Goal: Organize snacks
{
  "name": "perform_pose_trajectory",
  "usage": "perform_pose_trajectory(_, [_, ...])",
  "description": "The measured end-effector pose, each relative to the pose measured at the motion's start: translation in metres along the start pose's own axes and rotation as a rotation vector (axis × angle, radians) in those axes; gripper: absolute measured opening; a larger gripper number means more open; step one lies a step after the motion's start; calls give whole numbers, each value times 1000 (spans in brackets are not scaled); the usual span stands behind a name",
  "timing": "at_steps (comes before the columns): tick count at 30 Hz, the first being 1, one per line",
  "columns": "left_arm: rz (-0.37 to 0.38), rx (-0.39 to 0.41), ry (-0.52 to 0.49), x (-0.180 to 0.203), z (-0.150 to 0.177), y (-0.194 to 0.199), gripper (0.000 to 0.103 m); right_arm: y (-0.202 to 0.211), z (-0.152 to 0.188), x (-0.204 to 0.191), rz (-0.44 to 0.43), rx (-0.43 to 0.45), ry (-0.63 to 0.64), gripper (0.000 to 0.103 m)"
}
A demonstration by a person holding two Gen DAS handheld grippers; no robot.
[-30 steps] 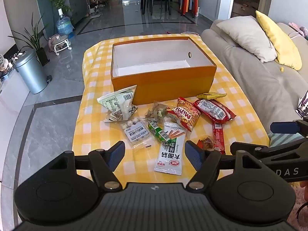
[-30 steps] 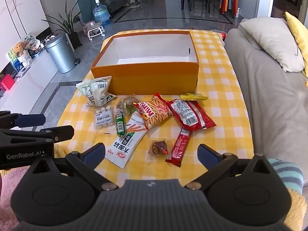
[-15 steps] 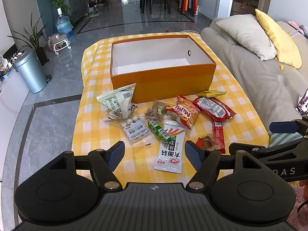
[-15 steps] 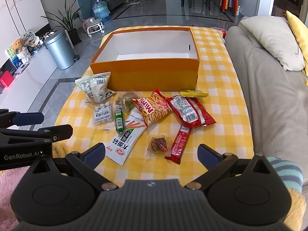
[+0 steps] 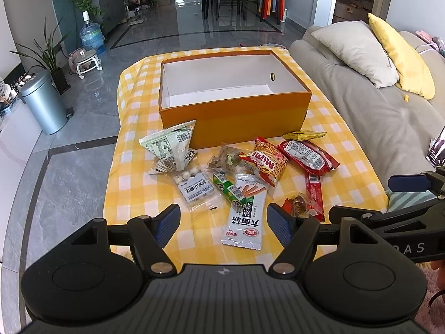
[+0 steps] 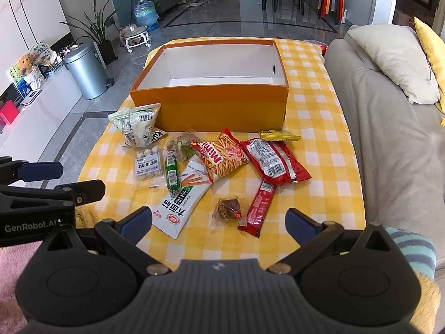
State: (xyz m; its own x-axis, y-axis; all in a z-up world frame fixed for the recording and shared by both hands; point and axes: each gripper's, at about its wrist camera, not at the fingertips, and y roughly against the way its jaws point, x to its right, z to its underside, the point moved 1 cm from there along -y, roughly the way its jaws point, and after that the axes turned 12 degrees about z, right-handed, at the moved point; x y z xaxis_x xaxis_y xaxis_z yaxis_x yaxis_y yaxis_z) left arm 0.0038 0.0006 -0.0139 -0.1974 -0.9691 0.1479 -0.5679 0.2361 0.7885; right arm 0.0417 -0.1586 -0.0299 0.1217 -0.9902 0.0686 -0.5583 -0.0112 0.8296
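An empty orange box [image 5: 236,114] [image 6: 222,105] with a white inside stands on the yellow checked table. In front of it lie several snack packs: a pale green bag [image 5: 169,147] [image 6: 136,123], a red Mimi bag [image 5: 264,160] [image 6: 222,157], a red wrapped pack [image 5: 307,156] [image 6: 274,160], a white noodle packet [image 5: 246,217] [image 6: 182,204], a thin red stick [image 6: 260,204], a brown sweet [image 6: 228,208]. My left gripper [image 5: 224,224] is open and empty above the near table edge. My right gripper [image 6: 219,225] is open and empty, also near the front edge.
A grey sofa [image 5: 375,105] with a beige and a yellow cushion runs along the table's right side. A metal bin [image 5: 44,103] and plants stand on the tiled floor at left. A low white cabinet [image 6: 33,111] stands far left.
Both grippers have drifted slightly forward toward the table; the snacks and the box sit a little nearer in view. Nothing was picked up.
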Motion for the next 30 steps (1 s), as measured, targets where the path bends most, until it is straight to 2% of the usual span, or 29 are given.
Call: perform_pose_trajectory(30, [-5,-14,16,-2,4,2,83,-1,1,-1,13,-3,2,99])
